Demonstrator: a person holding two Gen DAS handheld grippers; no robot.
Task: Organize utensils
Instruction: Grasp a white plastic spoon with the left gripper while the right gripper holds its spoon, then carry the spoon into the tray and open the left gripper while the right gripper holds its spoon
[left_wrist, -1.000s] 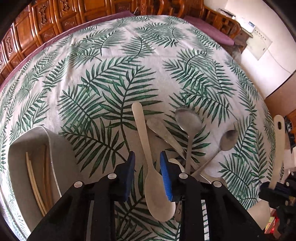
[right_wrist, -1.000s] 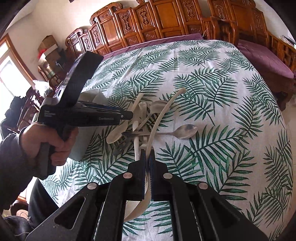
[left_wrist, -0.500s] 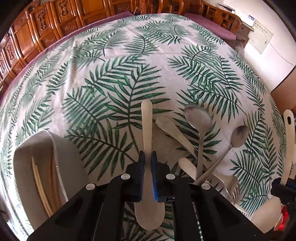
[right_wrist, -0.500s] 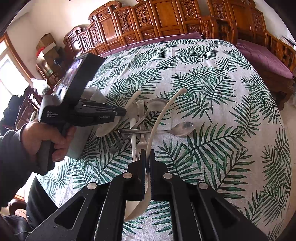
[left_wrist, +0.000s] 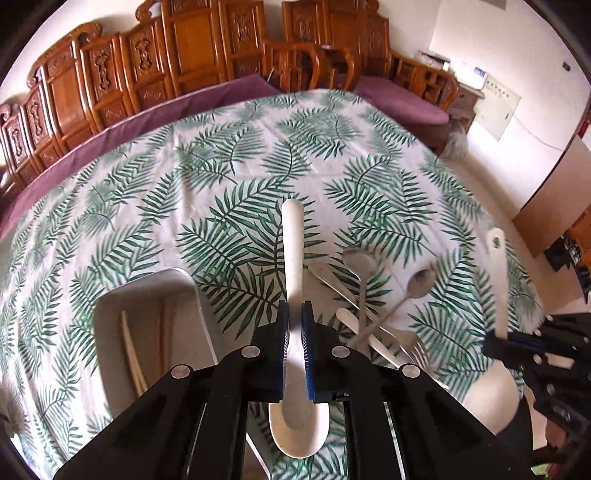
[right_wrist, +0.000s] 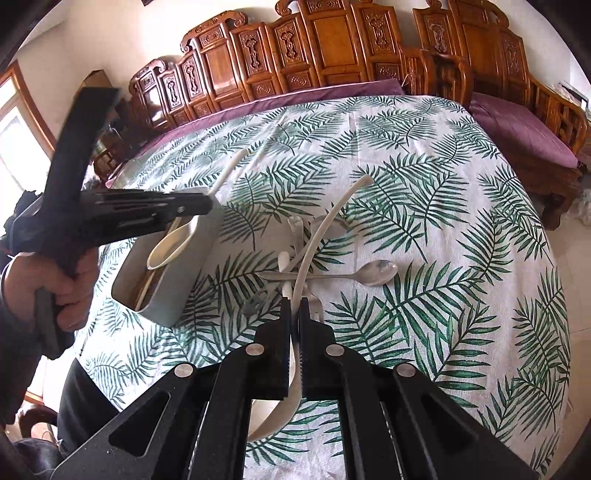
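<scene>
Between the pads of the left gripper (left_wrist: 295, 314), in the left wrist view, a cream spoon (left_wrist: 293, 258) is pinched at its neck, handle pointing straight ahead and bowl hanging back under the fingers. Just left of the gripper sits a grey tray (left_wrist: 147, 288) with pale sticks lying lengthwise in it (chopsticks, by the look). Just right of the gripper lies a loose heap of metal spoons (left_wrist: 360, 262), one (left_wrist: 419, 282) crossing another, with a fork (left_wrist: 413, 345) nearest. Ahead, the leaf-print tablecloth (left_wrist: 258, 158) runs bare to the far table edge, where carved wooden chairs (left_wrist: 192, 55) stand. Farther right, the other gripper shows, clamped on a white ladle (left_wrist: 496, 266).

Ahead of the right gripper (right_wrist: 294, 310), in the right wrist view, its jaws are pressed onto that curved white ladle (right_wrist: 325, 229), whose handle arcs forward over the heap. A metal spoon (right_wrist: 376, 273) lies crosswise just beyond the fingertips. To the left, the left gripper (right_wrist: 212, 203) holds its cream spoon (right_wrist: 168, 247) above the tray (right_wrist: 170, 295). Rightward, the cloth (right_wrist: 461, 221) lies bare to the table's rim.
</scene>
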